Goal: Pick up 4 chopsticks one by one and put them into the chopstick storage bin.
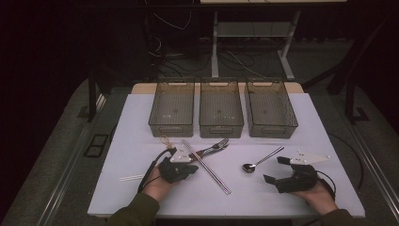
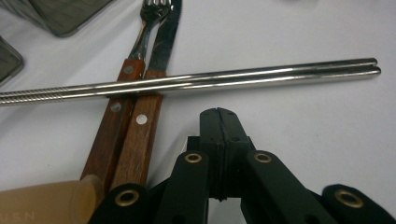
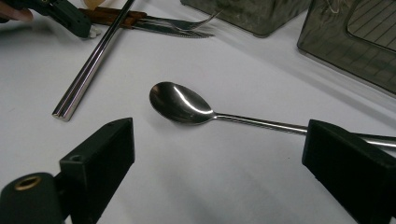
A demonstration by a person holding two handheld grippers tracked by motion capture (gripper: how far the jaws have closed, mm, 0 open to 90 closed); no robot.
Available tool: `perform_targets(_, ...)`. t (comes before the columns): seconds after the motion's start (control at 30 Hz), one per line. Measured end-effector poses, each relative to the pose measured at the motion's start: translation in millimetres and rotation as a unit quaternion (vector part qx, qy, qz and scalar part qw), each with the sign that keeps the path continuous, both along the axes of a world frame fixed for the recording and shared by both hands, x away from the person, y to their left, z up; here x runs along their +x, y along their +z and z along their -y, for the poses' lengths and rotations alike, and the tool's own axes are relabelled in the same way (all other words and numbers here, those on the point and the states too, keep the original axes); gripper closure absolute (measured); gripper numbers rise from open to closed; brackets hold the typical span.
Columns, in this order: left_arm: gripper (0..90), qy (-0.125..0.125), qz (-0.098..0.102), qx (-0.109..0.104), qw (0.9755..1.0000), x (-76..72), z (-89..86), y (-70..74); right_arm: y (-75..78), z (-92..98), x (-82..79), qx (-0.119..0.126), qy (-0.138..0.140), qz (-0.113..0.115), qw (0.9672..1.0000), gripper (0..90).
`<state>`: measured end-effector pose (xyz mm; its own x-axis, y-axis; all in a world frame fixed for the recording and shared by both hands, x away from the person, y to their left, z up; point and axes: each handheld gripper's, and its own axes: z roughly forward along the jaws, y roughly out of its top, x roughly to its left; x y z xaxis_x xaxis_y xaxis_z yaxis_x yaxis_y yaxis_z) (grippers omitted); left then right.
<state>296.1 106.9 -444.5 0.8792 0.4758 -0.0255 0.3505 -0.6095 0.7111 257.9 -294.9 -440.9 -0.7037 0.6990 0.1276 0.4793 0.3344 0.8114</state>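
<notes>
White tabletop (image 1: 141, 122) carries three smoky translucent plastic bins (image 1: 221, 109) in a row at twelve o'clock, all three bare inside. Left gripper (image 2: 218, 113), jaws clenched on nothing, sits just short of the paired steel chopsticks (image 2: 243, 75) crossing a wooden-handled fork (image 2: 122, 100) and knife (image 2: 148, 109). Right gripper (image 3: 219, 154), jaws spread wide, faces the polished metal spoon (image 3: 180, 103) at three o'clock.

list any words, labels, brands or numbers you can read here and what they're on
"ISN": faint embossed letters, a cut-off fragment, on the tan translucent piece at the bottom left corner of the left gripper view.
No readable text on the metal chopsticks, the wooden-handled fork and knife, the spoon or the three mesh bins.
</notes>
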Motion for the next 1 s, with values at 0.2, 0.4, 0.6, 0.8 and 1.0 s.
perform_targets(0.2,89.6,0.006,0.004,-0.005,1.0000,2.2,0.2,0.5,0.1,0.2,-0.1,0.001,0.000,0.001,1.0000,9.4)
perform_targets(0.4,89.5,0.003,-0.001,-0.023,0.9997,-0.3,-4.4,5.6,0.2,0.4,-0.1,0.001,0.001,0.002,1.0000,9.4)
perform_targets(0.6,86.2,0.018,0.000,-0.037,0.9992,-4.8,-32.9,19.7,0.4,0.8,-0.2,0.002,0.001,0.002,1.0000,9.4)
perform_targets(0.8,78.1,0.054,-0.001,-0.023,0.9983,-10.7,-79.3,24.6,0.4,0.6,-0.4,0.002,0.001,0.001,1.0000,9.4)
perform_targets(1.0,71.6,0.066,-0.008,0.000,0.9978,-17.4,-113.7,13.6,0.1,0.2,-0.3,0.001,0.001,0.001,1.0000,9.4)
